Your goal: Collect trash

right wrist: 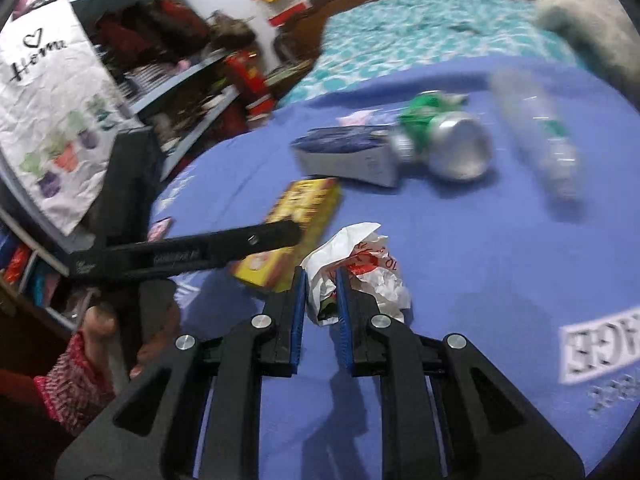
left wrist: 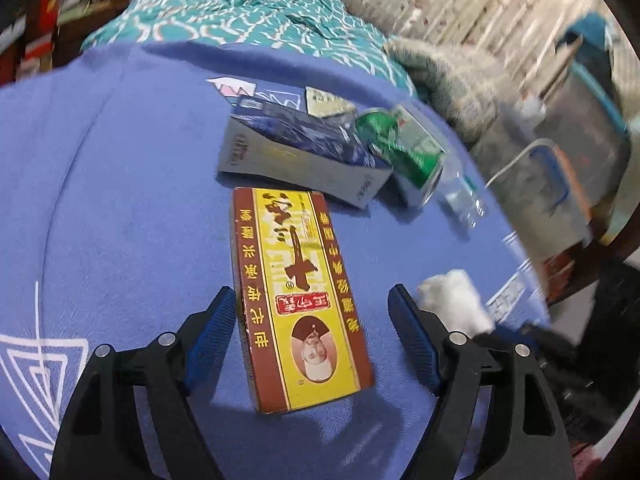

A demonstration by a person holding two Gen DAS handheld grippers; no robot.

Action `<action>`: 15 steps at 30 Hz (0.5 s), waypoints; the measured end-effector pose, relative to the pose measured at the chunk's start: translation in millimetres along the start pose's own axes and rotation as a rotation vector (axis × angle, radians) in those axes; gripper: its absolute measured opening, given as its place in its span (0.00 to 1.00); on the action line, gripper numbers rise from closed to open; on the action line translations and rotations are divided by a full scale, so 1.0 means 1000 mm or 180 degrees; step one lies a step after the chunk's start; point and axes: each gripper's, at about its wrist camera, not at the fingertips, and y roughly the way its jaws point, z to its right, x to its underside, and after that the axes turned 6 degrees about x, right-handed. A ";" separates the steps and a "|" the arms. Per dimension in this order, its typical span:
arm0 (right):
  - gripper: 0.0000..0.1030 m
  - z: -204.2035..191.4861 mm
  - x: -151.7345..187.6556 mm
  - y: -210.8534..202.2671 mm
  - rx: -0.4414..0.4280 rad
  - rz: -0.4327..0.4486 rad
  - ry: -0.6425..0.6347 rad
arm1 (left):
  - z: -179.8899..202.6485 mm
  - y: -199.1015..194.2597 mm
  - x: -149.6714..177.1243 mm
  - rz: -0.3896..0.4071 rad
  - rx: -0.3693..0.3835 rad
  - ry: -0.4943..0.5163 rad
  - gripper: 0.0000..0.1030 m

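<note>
A yellow and brown carton (left wrist: 298, 300) lies on the blue cloth (left wrist: 120, 200). My left gripper (left wrist: 312, 304) is open and straddles the carton's near end, its left pad close to the carton's edge. In the right wrist view the same carton (right wrist: 304, 208) lies partly under the left gripper's black finger (right wrist: 224, 246). My right gripper (right wrist: 322, 280) is shut on a crumpled white wrapper with red print (right wrist: 360, 264), which also shows in the left wrist view (left wrist: 456, 296). Further back lie a blue and grey box (left wrist: 304, 152), a crushed green can (right wrist: 448, 140) and a clear plastic bottle (right wrist: 536, 128).
A teal patterned bedspread (left wrist: 240, 4) and a grey blanket (left wrist: 448, 76) lie behind the blue cloth. Cluttered shelves (right wrist: 172, 64) and a white printed bag (right wrist: 52, 112) stand at the left. The cloth's right edge drops off toward a bin (left wrist: 568, 184).
</note>
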 end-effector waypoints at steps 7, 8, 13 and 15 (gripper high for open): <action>0.28 -0.011 0.009 -0.009 0.0198 0.0013 -0.0292 | 0.014 0.005 0.011 0.0085 -0.0388 0.0354 0.58; 0.31 -0.013 0.011 -0.008 0.0218 0.0010 -0.0320 | 0.013 0.005 0.011 0.0082 -0.0371 0.0344 0.58; 0.65 -0.012 0.015 -0.020 0.0235 0.0208 -0.0301 | 0.001 -0.009 0.020 0.0121 -0.0272 0.0223 0.58; 0.66 -0.012 0.013 -0.024 0.0241 0.0280 -0.0315 | -0.004 -0.015 0.025 0.0161 -0.0269 0.0206 0.58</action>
